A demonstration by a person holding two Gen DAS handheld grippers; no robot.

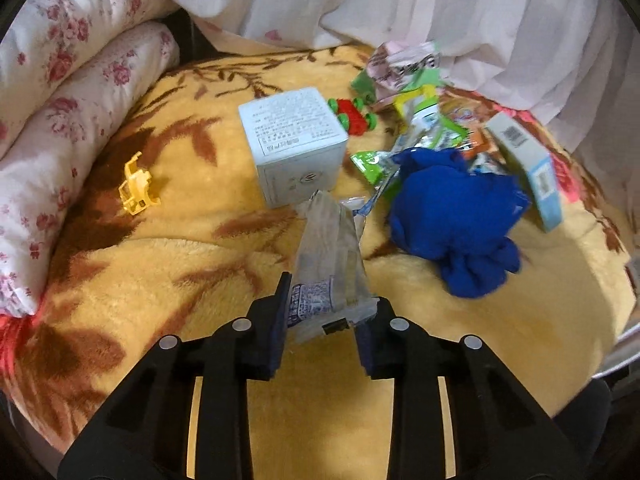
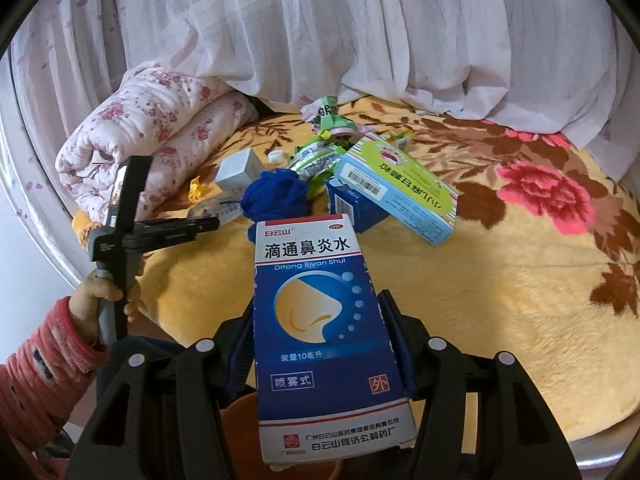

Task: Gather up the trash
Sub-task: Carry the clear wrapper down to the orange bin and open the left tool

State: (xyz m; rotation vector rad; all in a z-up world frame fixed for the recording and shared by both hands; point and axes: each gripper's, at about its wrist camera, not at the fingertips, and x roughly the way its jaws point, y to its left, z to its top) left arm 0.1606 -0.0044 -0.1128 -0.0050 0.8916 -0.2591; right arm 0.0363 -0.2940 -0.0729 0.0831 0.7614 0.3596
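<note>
Two tools are at work over a bed covered with a yellow floral blanket. At the bottom centre of the left wrist view, the left tool holds a crumpled clear plastic wrapper between its fingers, lifted above the blanket. Behind it, near the middle of the frame, stands a pale blue carton, and to the right lies a blue cloth beside a heap of snack wrappers. A yellow plastic piece lies alone at the left. In the right wrist view, the right tool grips a blue and white nasal spray box at the lower centre. A green medicine box lies above it, near the middle of the frame.
</note>
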